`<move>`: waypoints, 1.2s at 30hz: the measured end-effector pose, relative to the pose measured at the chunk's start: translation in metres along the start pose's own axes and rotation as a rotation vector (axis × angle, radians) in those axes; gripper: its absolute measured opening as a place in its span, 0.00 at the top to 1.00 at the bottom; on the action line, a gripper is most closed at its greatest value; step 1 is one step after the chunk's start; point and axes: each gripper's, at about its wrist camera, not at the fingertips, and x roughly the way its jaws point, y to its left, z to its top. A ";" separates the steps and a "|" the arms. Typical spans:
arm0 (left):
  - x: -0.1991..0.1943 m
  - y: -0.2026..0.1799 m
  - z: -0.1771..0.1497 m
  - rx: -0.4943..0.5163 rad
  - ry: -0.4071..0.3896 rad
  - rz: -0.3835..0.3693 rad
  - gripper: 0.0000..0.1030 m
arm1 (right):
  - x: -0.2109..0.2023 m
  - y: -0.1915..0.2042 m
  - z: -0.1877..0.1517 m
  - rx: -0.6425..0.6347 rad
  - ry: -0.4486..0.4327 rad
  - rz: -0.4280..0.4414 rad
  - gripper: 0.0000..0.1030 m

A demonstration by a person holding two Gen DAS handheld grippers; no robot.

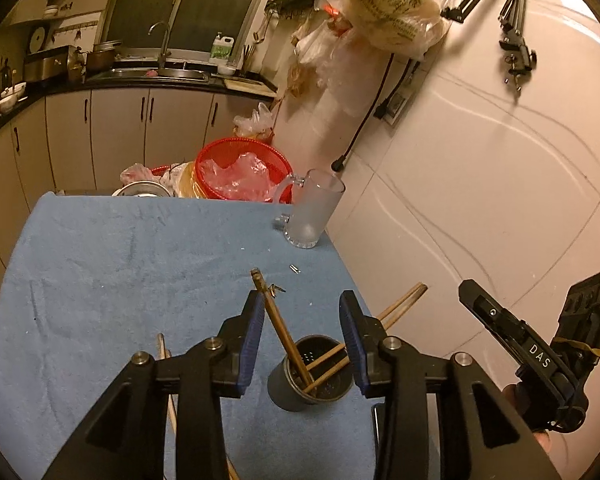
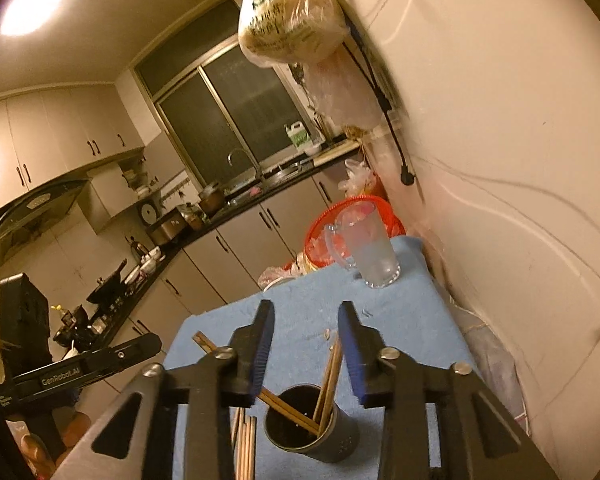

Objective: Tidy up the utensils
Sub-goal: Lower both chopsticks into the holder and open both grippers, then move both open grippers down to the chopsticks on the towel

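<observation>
A dark cylindrical holder [image 1: 288,384] [image 2: 340,440] stands on the blue cloth with several wooden chopsticks [image 1: 284,332] [image 2: 328,376] leaning in it. My left gripper [image 1: 301,296] hovers just above it, open; one chopstick leans close beside its left pad [image 1: 254,328], two others slant toward the right pad. My right gripper [image 2: 305,305] is also open over the holder, with two chopsticks rising next to its right pad [image 2: 352,348]. Loose chopsticks [image 1: 164,354] [image 2: 244,440] lie on the cloth left of the holder.
A frosted glass mug [image 1: 312,212] [image 2: 374,248] stands at the cloth's far right corner. Behind it sits a red basket [image 1: 240,168] [image 2: 356,208] holding plastic bags. The tiled wall [image 1: 480,180] runs close along the right. Blue cloth [image 1: 120,260] stretches left.
</observation>
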 end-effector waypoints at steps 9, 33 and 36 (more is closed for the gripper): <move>-0.039 0.046 -0.032 -0.040 -0.015 0.057 0.60 | -0.023 0.030 -0.036 -0.077 0.060 0.105 0.65; 0.153 0.140 -0.074 -0.142 0.406 0.282 0.77 | 0.044 0.050 -0.144 -0.184 0.373 0.073 0.65; 0.166 0.144 -0.075 -0.137 0.414 0.298 0.79 | 0.045 0.051 -0.144 -0.187 0.380 0.074 0.65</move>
